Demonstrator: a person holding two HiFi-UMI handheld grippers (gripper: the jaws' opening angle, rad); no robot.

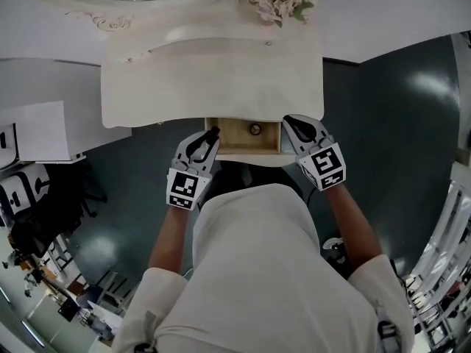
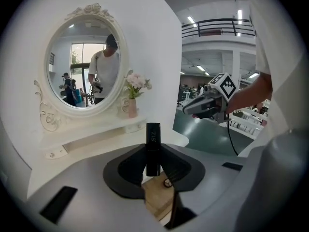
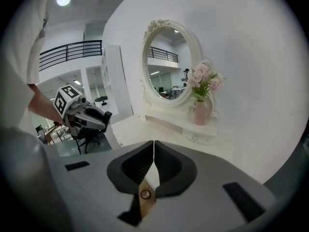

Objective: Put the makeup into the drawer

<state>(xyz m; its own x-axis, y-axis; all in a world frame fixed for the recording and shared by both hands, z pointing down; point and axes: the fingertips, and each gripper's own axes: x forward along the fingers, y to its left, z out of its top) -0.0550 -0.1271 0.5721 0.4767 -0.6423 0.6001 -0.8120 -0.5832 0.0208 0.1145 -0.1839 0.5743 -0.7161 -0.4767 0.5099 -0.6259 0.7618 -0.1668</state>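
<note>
Left gripper (image 1: 211, 136) hung over the front-left corner of the open pale wooden drawer (image 1: 239, 144), which stood pulled out under the cream-white carved dressing table (image 1: 213, 79). The gripper tilted forward and down, probably so that its load could be lowered inside.

Left jaws were part-closed, pads clamped on either side of a slim black cosmetic tube with pale print near its top (image 2: 153, 146). The tube stood upright in the grip, upper end above the pads, lower end just above the drawer's wooden floor and not yet resting on it. So the makeup was in the gripper, above the drawer and not in it.

Right gripper (image 3: 153, 150) was at the front-right corner of the drawer, well apart from the left one. Its jaws were pressed together with nothing between them. It touched nothing that I could confirm. My guess is that it was kept aside to leave the opening free, or was ready to push the drawer shut afterwards.

A small round ringed object (image 1: 255, 129) lay on the drawer floor; I could not tell what it was. The release should set the tube down beside it, not on it.

Oval white-framed mirror (image 2: 84, 64) and pink vase of pale flowers (image 2: 133, 100) stood at the back of the table, away from the work.
</note>
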